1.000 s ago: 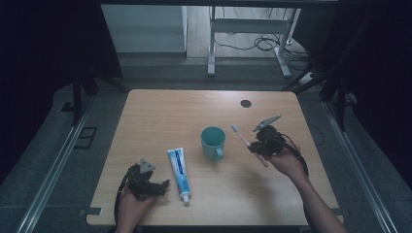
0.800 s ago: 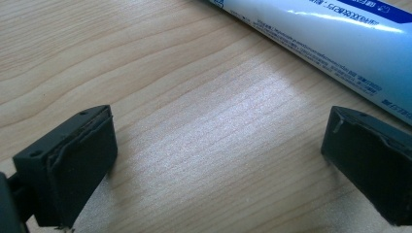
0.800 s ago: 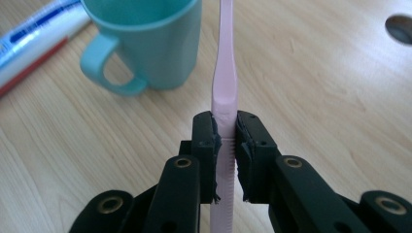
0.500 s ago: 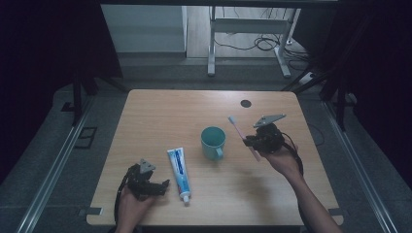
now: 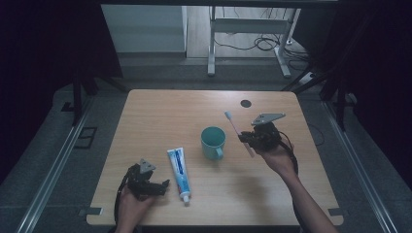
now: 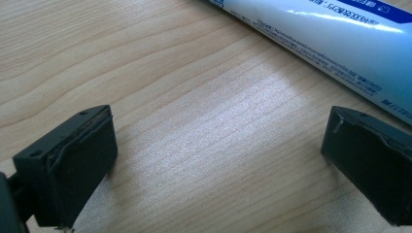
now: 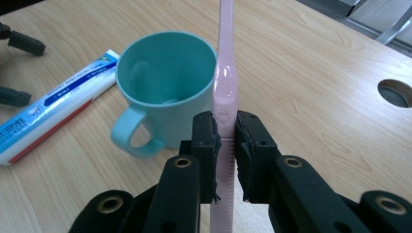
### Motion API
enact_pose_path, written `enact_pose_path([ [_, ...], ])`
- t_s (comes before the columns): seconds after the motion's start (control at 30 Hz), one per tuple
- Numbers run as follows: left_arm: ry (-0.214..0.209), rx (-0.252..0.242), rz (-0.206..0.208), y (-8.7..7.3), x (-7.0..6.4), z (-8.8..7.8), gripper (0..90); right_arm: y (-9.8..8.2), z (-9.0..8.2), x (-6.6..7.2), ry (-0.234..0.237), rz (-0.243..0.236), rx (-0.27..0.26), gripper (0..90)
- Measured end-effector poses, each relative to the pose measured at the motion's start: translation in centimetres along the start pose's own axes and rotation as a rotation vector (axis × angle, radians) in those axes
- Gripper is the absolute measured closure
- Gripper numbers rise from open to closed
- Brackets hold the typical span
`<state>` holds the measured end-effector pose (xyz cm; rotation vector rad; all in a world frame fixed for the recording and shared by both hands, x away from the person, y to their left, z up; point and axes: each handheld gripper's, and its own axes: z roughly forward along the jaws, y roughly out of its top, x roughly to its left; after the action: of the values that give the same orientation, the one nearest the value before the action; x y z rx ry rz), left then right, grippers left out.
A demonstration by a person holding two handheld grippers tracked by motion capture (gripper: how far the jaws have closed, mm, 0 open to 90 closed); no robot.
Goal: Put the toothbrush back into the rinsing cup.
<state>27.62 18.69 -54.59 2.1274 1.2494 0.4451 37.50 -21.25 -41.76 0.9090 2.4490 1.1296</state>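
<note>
A pink toothbrush [image 7: 225, 97] is clamped by its handle between the fingers of the right gripper [image 5: 247, 140], which is held above the wooden tabletop [image 5: 165, 111], just right of a teal mug [image 5: 213, 141]. The brush head is pointed away from the person, up and to the left. The left gripper [image 5: 160, 187] is rested near the tabletop's front left, its fingers spread wide with nothing between them, beside a blue-and-white toothpaste tube [image 5: 179, 167] laid flat.

We see a wooden table [image 5: 160, 111] on grey floor [image 5: 43, 160]; behind the table stand a white panel [image 5: 141, 29] and metal legs [image 5: 212, 53] among cables [image 5: 257, 43], darkness flanking it.
</note>
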Motion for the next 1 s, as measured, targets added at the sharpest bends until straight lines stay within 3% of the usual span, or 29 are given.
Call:
enact_pose_path([
  [1.0,0.000,0.000,-0.001,0.0,0.0,0.0,0.0,2.2,1.3,1.0,0.030,0.011,-0.110,78.1],
])
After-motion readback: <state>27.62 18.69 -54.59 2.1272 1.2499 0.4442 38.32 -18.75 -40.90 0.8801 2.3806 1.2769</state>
